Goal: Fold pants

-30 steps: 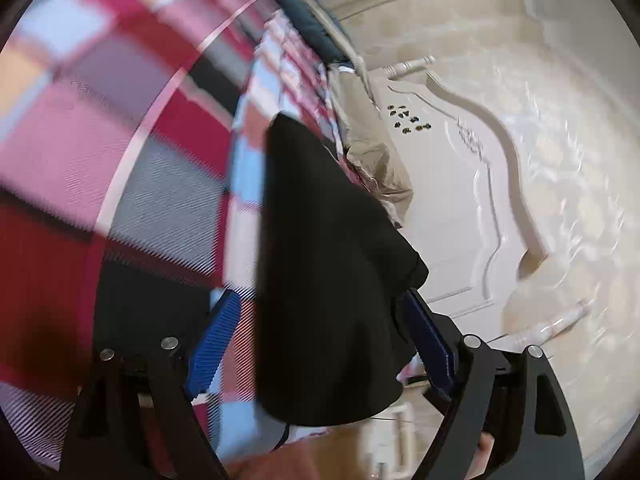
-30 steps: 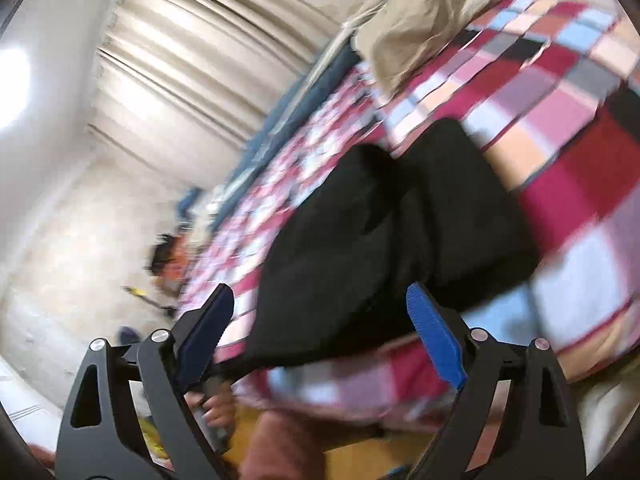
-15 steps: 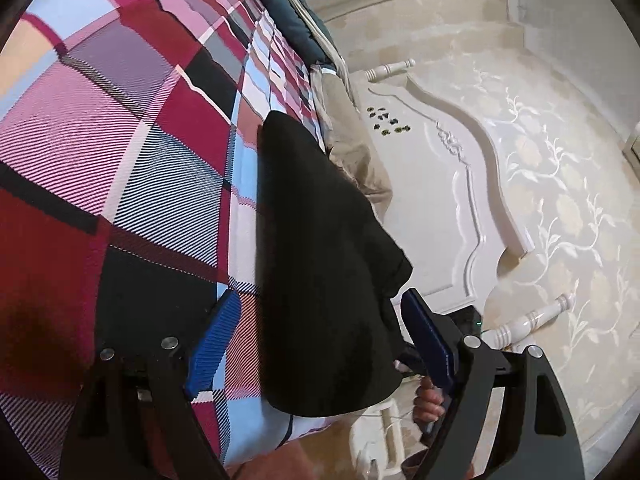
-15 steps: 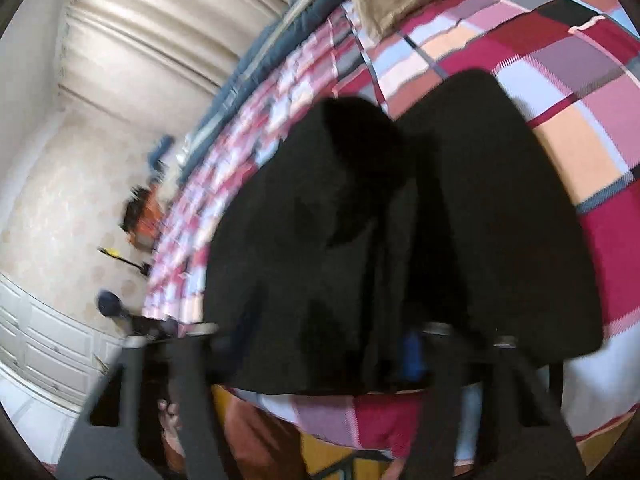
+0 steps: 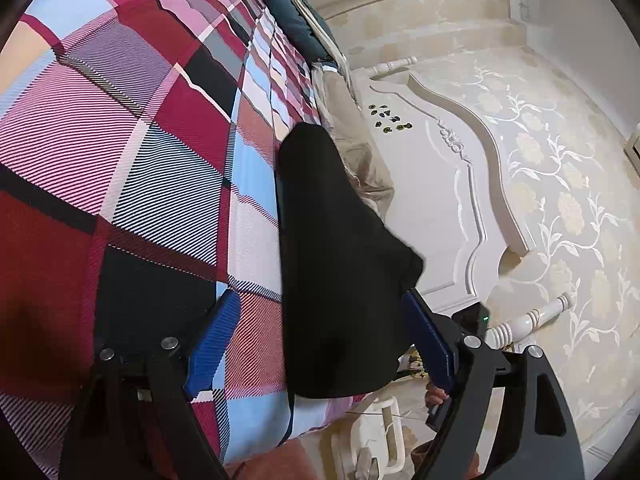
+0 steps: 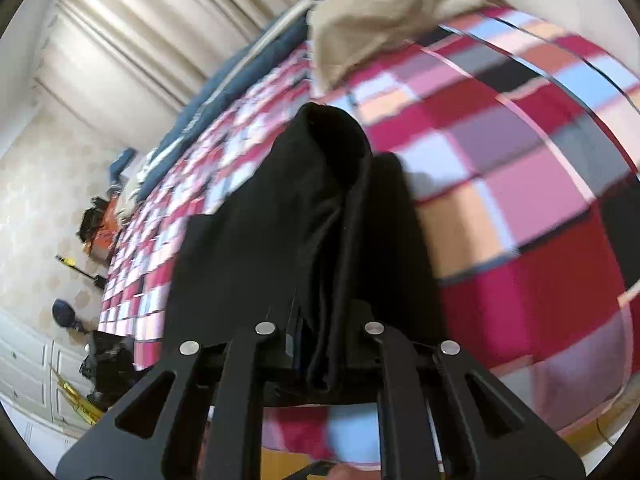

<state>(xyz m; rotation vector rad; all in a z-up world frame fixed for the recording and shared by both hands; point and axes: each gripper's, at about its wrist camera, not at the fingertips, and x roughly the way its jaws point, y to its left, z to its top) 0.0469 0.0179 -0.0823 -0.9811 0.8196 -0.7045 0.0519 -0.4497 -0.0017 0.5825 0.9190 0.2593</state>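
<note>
Black pants (image 6: 320, 220) run lengthwise away, pinched in right gripper (image 6: 320, 360); left gripper (image 5: 320, 340) jaws wide.

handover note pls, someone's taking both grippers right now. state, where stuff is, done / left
Left gripper: jaws open, straddling the near end of the black pants, not gripping.
Right gripper: jaws shut on a bunched edge of the pants, fabric gathered between them.
Pants lie lengthwise near the edge of the plaid bedspread, narrowed into a long strip with layers stacked. A beige garment sits beyond them.
Done: it looks like a lengthwise fold.
Left: probably carry the held end over to halve the length, then flatten. Right view is blurred, so check the grip.
</note>
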